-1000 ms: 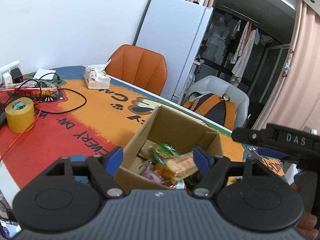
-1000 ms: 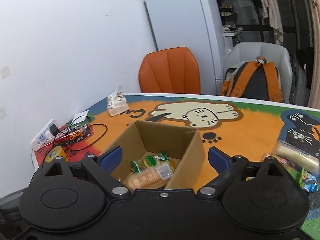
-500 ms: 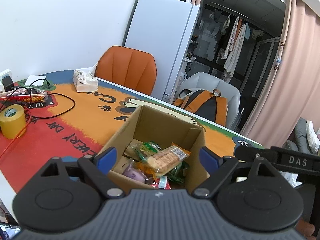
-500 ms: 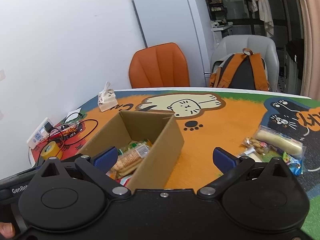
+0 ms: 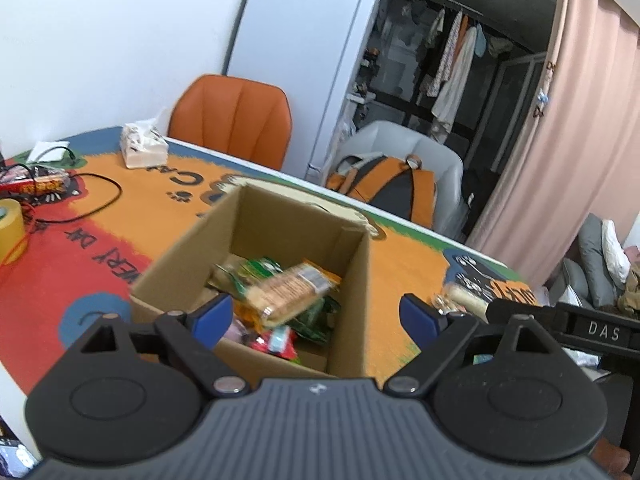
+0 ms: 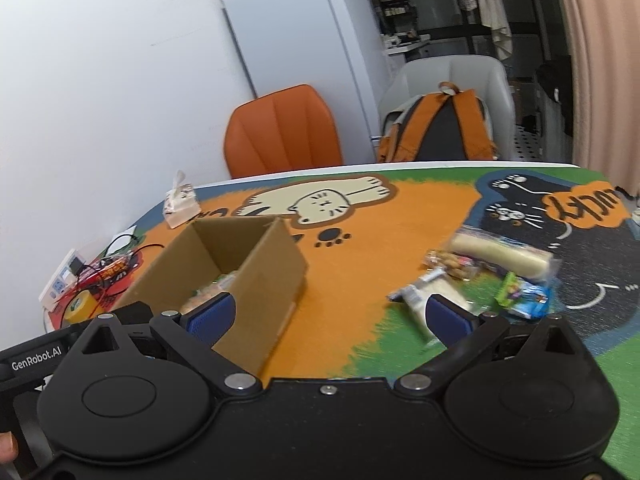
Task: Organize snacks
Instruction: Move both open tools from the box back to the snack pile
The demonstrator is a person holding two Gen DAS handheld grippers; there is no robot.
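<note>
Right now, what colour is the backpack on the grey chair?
Orange and dark grey backpack; clearest in the right wrist view.

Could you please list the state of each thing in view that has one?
Cardboard box: open-topped, partly filled with snack packets.
Left tongs: open, empty.
Right tongs: open, empty.
Loose snack packets: lying on the table mat, outside the box.

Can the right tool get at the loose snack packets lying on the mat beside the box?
Probably yes. The right tool is open and empty, the loose snack packets lie uncovered on the mat ahead, and the cardboard box stands off to the side.
</note>
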